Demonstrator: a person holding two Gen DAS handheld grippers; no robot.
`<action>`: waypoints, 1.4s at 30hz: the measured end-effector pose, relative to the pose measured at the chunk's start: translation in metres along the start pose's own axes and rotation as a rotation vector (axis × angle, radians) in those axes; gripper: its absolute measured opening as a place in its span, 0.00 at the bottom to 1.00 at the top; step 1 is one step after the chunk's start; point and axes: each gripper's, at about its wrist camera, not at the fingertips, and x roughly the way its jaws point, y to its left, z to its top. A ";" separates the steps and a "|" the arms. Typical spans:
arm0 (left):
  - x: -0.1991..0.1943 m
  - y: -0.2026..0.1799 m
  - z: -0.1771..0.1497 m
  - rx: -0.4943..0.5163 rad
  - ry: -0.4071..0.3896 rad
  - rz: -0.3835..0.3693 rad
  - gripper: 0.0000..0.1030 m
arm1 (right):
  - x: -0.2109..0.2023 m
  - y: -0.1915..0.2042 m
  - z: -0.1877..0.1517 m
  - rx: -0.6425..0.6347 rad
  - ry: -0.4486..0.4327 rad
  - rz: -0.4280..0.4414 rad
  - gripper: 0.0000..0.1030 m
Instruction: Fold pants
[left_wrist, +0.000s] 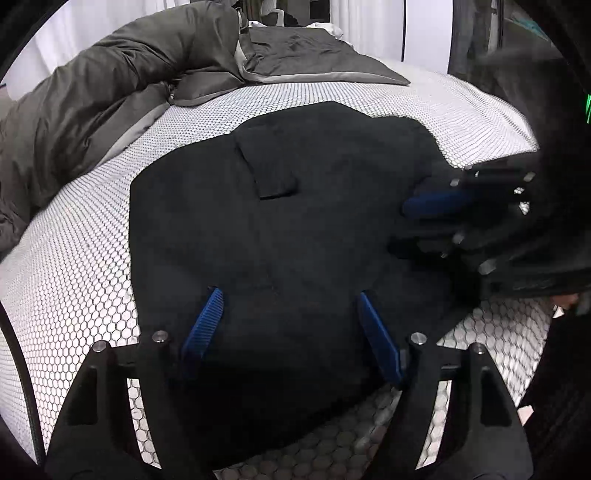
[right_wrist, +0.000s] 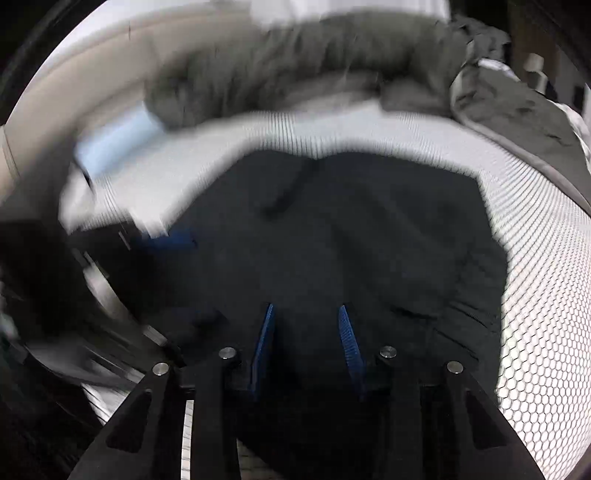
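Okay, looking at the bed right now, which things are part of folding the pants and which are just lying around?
Part of the job:
- black pants, spread on the honeycomb-patterned bed cover
- left gripper, jaws open above the pants
- right gripper, jaws apart above the pants

Just lying about:
- grey duvet, bunched along the far side
- dark grey pillow

You have the black pants (left_wrist: 295, 229) lying flat on the honeycomb-patterned bed cover (left_wrist: 74, 280), folded into a broad, compact shape. Their flapped back pocket (left_wrist: 267, 166) faces up, and they sit near the bed's front edge.
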 end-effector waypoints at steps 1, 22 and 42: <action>-0.002 0.004 -0.002 -0.001 0.002 0.001 0.71 | 0.000 0.000 -0.005 -0.035 0.002 -0.036 0.35; 0.019 0.046 0.038 -0.146 0.039 0.011 0.67 | 0.023 -0.003 0.039 0.043 0.006 -0.043 0.41; 0.016 0.085 0.075 -0.211 -0.007 0.157 0.70 | 0.006 -0.021 0.070 0.166 -0.061 -0.060 0.42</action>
